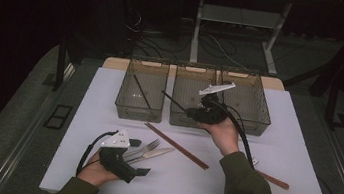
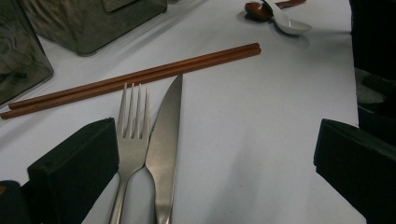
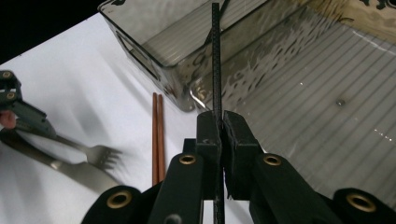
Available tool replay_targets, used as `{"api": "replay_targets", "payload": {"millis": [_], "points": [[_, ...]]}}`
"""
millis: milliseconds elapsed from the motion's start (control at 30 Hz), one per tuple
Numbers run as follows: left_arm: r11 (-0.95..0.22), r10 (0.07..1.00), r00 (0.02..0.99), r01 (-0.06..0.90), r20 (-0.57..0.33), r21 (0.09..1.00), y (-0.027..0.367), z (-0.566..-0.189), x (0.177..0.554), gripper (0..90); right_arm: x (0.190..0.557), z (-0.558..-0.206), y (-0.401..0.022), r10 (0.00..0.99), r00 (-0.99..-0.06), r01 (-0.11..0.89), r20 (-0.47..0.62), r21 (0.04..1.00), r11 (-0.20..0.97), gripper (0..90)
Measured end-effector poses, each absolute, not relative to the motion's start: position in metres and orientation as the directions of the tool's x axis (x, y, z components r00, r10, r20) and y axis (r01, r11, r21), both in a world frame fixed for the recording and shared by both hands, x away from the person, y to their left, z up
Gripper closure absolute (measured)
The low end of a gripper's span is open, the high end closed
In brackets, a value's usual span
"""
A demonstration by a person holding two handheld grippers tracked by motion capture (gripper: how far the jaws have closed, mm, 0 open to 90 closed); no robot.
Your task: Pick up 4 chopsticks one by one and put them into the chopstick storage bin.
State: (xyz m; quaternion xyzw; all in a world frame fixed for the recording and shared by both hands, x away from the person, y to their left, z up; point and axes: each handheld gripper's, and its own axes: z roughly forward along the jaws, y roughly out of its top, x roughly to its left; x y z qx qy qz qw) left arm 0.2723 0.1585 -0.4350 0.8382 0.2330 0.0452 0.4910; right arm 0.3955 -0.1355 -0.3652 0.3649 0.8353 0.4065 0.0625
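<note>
Three bins sit in a row; the middle bin (image 1: 193,95) is my landmark. Well left and nearer me, my left gripper (image 1: 138,157) rests wide open around the fork (image 2: 132,128) and knife (image 2: 164,140). Over the middle bin's front wall, my right gripper (image 3: 219,122) pinches a black chopstick (image 3: 215,56).

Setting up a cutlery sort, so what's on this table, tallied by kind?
Clear plastic bins: 3
Thin black chopsticks: 2
Brown wooden chopsticks: 2
Silver metal fork: 1
Silver metal knife: 1
White spoon: 1
Brown spoon: 1
Total: 11
</note>
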Motion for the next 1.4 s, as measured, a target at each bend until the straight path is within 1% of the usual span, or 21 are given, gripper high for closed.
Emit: {"api": "replay_targets", "payload": {"millis": [133, 300, 500, 867, 967, 1400], "points": [[-0.411, 0.431, 0.889, 0.347, -0.155, 0.843, 0.159, -0.435, 0.273, 0.0, 0.401, -0.361, -0.126, 0.669, -0.717, 0.568, 0.195, 0.72, 0.399, 85.5], [-0.416, 0.431, 0.889, 0.345, -0.151, 0.841, 0.158, -0.435, 0.273, 0.0, 0.411, -0.355, -0.115, 0.668, -0.725, 0.548, 0.168, 0.728, 0.412, 85.5], [-0.417, 0.433, 0.889, 0.346, -0.151, 0.84, 0.159, -0.435, 0.274, 0.0, 0.419, -0.349, -0.101, 0.677, -0.719, 0.549, 0.159, 0.727, 0.412, 85.5], [-0.416, 0.43, 0.891, 0.34, -0.148, 0.843, 0.159, -0.435, 0.274, 0.0, 0.439, -0.344, -0.069, 0.682, -0.717, 0.552, 0.142, 0.715, 0.43, 85.5], [-0.418, 0.424, 0.893, 0.341, -0.151, 0.842, 0.158, -0.435, 0.274, 0.0, 0.446, -0.344, -0.06, 0.683, -0.719, 0.543, 0.124, 0.714, 0.441, 85.4], [-0.416, 0.416, 0.897, 0.334, -0.149, 0.846, 0.156, -0.435, 0.274, 0.0, 0.475, -0.355, -0.022, 0.713, -0.692, 0.572, 0.114, 0.688, 0.446, 85.4]]}}
